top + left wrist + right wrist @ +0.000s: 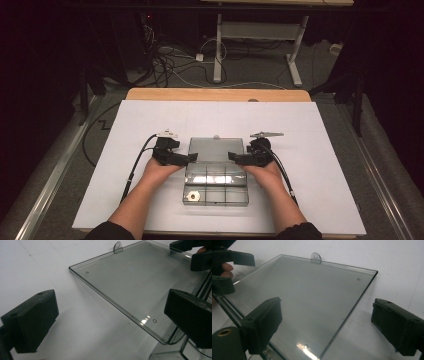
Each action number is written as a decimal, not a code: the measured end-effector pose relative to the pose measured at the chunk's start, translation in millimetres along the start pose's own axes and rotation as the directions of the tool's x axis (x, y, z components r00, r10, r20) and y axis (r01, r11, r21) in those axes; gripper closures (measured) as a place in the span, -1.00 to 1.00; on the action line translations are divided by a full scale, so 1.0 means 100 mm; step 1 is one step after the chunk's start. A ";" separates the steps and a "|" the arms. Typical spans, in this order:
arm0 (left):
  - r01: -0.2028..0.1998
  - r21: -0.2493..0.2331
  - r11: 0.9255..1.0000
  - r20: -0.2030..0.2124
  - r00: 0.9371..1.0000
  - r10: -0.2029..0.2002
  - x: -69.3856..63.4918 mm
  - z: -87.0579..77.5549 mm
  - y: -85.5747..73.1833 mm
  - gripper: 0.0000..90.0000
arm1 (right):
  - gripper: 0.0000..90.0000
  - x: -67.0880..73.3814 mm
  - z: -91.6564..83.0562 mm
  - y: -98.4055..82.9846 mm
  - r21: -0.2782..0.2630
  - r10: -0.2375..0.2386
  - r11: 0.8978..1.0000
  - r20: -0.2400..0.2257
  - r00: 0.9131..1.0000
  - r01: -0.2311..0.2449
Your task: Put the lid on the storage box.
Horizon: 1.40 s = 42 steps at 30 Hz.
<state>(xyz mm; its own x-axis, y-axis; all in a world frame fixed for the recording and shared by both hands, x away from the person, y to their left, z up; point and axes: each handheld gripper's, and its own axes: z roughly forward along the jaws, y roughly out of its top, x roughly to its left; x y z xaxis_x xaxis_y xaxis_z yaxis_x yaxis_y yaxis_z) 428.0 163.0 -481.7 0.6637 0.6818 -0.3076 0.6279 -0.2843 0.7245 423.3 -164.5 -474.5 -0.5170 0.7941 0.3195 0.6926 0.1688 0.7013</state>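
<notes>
**Both grippers astride the opened lid of a clear compartment box**

A clear plastic compartment box (215,187) lies mid-table, its lid (216,148) swung back flat on the far side. The left gripper (191,158) and right gripper (233,156) come in from opposite sides near the hinge line. Each stands wide open with a lid edge (110,298) between its jaws; the pads press on nothing, so nothing is held. Judgement: the mirrored placement suits taking the lid by both side edges to close it evenly. A small hang tab (316,257) marks the lid's far edge. A round metal piece (194,196) sits in a near compartment. The surface is a white sheet (150,115) over a wooden table (215,94); the dark room behind shows floor cables (165,62) and a desk frame (260,30)
</notes>
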 end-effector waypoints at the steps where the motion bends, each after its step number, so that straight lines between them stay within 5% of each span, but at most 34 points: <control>1: 0.000 0.000 1.000 0.002 1.000 0.000 0.00 0.00 0.00 -1.00 | -0.71 -0.02 0.00 0.00 0.008 0.020 1.000 -0.018 1.000 -0.020; 14: -0.004 -0.003 1.000 0.004 1.000 0.004 -0.01 -0.01 -0.01 -1.00 | -0.40 -0.04 -0.02 -0.01 0.032 0.094 0.995 -0.089 0.992 -0.092; 20: -0.028 -0.024 0.999 0.005 1.000 0.028 0.00 -0.01 0.00 -1.00 | -0.33 0.00 -0.04 -0.01 0.008 0.067 0.998 -0.063 0.996 -0.067; 25: -0.007 -0.018 1.000 0.008 1.000 0.007 -0.01 -0.04 0.00 -0.97 | -0.19 0.03 -0.09 0.00 -0.036 0.020 0.999 -0.030 0.999 -0.021; 37: -0.055 -0.057 0.997 0.077 0.995 0.060 -0.11 -0.11 0.02 -0.22 | 0.04 0.10 -0.20 -0.03 -0.116 -0.058 0.991 0.018 0.998 0.060; 42: -0.049 -0.079 0.996 0.074 0.996 0.055 -0.14 -0.13 0.03 -0.03 | 0.15 0.13 -0.25 -0.02 -0.132 -0.089 0.987 0.043 0.995 0.094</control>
<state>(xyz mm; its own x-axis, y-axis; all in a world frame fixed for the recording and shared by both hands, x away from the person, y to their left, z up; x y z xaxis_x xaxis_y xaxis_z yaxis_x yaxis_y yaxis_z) 415.5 161.2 -467.4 0.7254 0.6137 -0.3117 0.5604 -0.2635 0.7852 402.8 -169.4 -455.5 -0.5542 0.8005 0.2281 0.5686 0.1640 0.8061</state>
